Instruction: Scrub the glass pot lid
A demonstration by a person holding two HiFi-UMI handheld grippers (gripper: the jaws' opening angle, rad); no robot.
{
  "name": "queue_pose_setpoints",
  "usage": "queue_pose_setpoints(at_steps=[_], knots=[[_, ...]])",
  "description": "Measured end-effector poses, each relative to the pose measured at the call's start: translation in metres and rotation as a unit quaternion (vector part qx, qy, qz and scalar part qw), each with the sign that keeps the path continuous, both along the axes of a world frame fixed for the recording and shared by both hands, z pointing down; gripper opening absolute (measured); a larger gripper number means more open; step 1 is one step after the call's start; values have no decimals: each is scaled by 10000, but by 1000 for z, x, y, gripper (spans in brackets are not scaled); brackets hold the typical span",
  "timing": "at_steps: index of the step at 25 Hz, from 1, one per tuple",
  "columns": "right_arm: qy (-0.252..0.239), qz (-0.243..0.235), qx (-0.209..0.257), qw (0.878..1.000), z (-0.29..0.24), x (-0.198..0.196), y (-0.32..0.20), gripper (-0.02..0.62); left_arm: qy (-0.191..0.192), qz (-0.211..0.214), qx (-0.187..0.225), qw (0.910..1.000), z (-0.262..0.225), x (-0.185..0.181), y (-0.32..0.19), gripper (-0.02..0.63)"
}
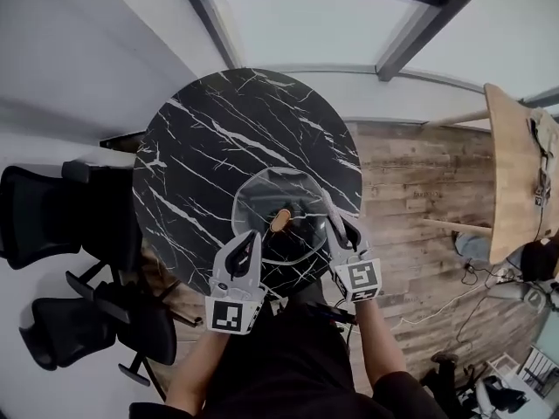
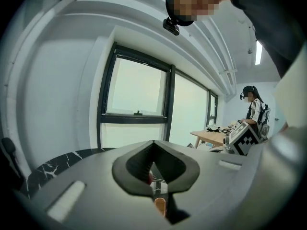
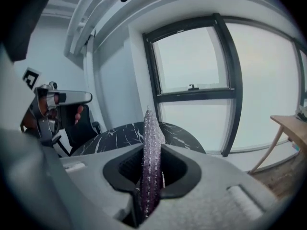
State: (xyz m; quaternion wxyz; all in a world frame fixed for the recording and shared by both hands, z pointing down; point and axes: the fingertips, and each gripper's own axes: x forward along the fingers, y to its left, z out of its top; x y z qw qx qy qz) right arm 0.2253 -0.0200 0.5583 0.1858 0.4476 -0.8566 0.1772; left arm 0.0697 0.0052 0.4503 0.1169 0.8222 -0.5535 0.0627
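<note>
The round glass pot lid (image 1: 281,190) with a wooden knob (image 1: 279,220) is over the near half of the black marble table (image 1: 210,120). My left gripper (image 1: 250,241) is shut on the lid's near-left rim. In the left gripper view the rim (image 2: 155,185) runs edge-on between the jaws, with the knob (image 2: 159,206) below. My right gripper (image 1: 337,223) is at the lid's right edge, shut on a purple glittery scrubber (image 3: 150,157) that stands upright between its jaws. The scrubber (image 1: 329,208) lies against the lid's right rim.
Black office chairs (image 1: 52,225) (image 1: 83,326) stand left of the table. A light wooden table (image 1: 515,173) with clutter is at the right over a plank floor (image 1: 410,190). A person (image 2: 254,110) stands by that table. Large windows (image 3: 201,61) fill the far wall.
</note>
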Motion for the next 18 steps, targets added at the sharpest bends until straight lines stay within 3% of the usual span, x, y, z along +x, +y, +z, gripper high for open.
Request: queue_pose_setpoints(at_steps=[18], knots=[[1200,-996,-572,9861,115,-26,-13,72,-61,-453,-254,9986,32,-16,4,3]])
